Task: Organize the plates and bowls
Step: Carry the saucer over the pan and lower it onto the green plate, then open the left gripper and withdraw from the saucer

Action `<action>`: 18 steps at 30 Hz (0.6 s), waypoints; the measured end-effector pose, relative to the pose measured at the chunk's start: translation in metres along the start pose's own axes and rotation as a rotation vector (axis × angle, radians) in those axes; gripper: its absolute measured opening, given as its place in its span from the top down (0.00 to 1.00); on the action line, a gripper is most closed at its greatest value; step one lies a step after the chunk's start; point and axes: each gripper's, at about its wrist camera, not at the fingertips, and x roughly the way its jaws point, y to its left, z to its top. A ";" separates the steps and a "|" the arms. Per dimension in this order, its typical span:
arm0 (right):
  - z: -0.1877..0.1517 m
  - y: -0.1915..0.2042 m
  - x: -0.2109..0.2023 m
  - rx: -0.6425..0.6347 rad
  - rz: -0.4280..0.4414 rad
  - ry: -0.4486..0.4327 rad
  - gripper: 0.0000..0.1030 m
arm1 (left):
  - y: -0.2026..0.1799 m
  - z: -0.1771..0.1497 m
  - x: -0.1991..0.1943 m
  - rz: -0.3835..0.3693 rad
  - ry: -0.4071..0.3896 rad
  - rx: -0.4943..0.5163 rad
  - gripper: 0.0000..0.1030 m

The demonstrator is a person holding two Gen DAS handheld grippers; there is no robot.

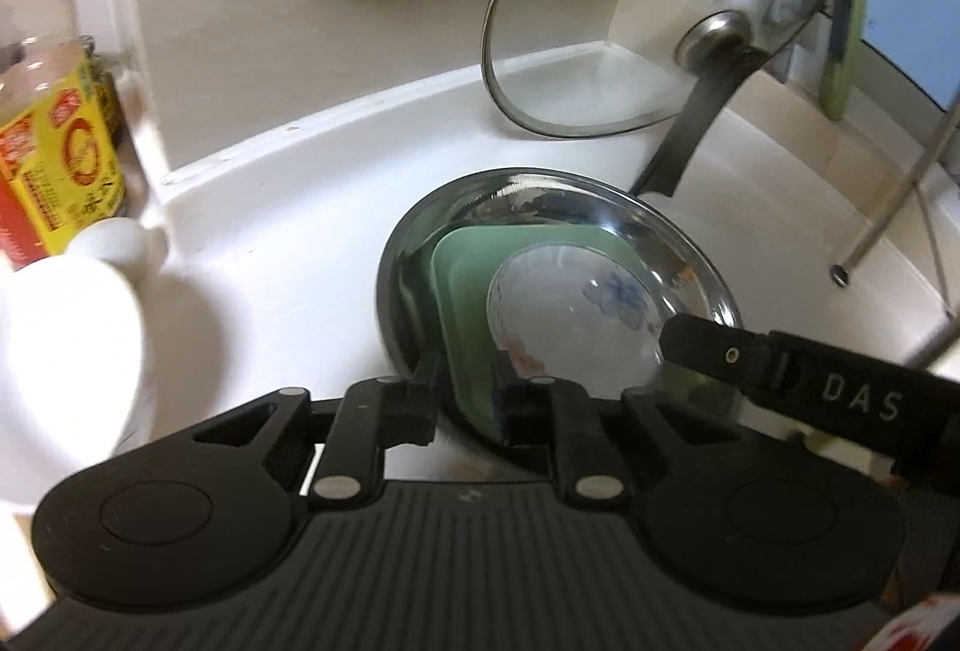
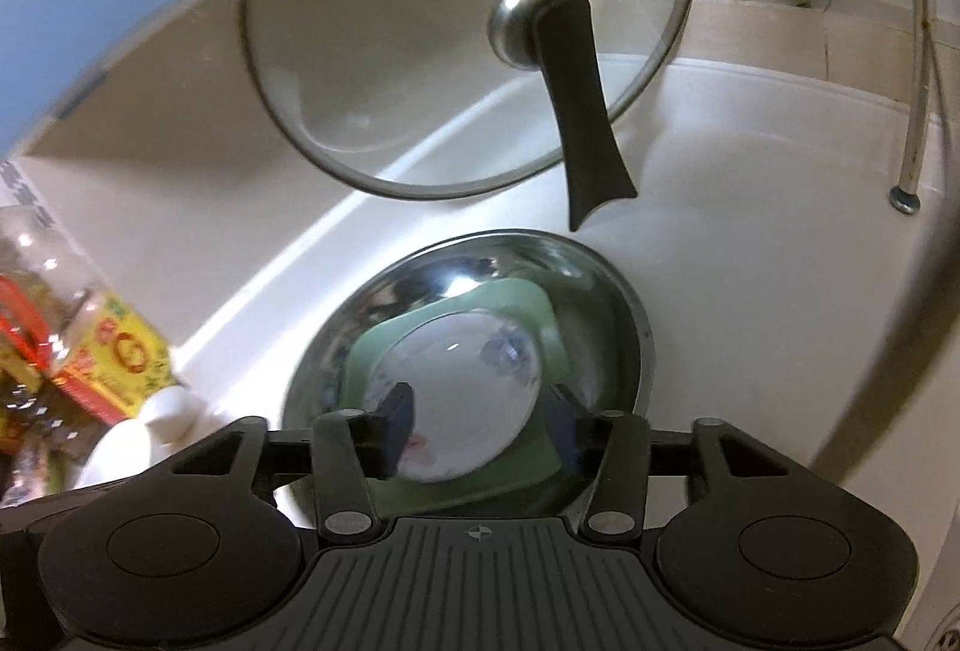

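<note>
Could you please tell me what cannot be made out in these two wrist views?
- Left wrist view: the near rim of the steel bowl is hidden by the left gripper.
- Right wrist view: the bottle label is blurred and unreadable.
- Both views: the pattern on the white plate is too blurred to identify.

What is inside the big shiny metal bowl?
Inside the metal bowl lies a green square plate, and on that a small white dish with blue marks. The bowl's bottom under them is covered, so anything there stays hidden.
</note>
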 end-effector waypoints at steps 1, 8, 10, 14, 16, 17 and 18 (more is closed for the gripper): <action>-0.003 0.001 -0.007 -0.002 0.006 -0.001 0.37 | 0.002 -0.004 -0.008 -0.001 -0.002 0.006 0.84; -0.025 0.001 -0.053 0.017 0.039 -0.012 0.31 | 0.011 -0.031 -0.066 -0.027 -0.026 0.035 0.82; -0.033 0.002 -0.066 0.011 0.046 -0.010 0.30 | 0.014 -0.041 -0.082 -0.026 -0.031 0.039 0.82; -0.047 0.004 -0.091 -0.002 0.059 -0.011 0.30 | 0.019 -0.060 -0.109 -0.018 -0.043 0.036 0.80; -0.056 0.005 -0.104 -0.007 0.066 -0.007 0.30 | 0.021 -0.071 -0.122 -0.012 -0.050 0.030 0.78; -0.061 0.005 -0.109 -0.010 0.067 -0.004 0.30 | 0.022 -0.075 -0.129 -0.007 -0.054 0.028 0.77; -0.065 0.006 -0.116 -0.014 0.069 0.000 0.29 | 0.023 -0.081 -0.135 0.000 -0.057 0.026 0.75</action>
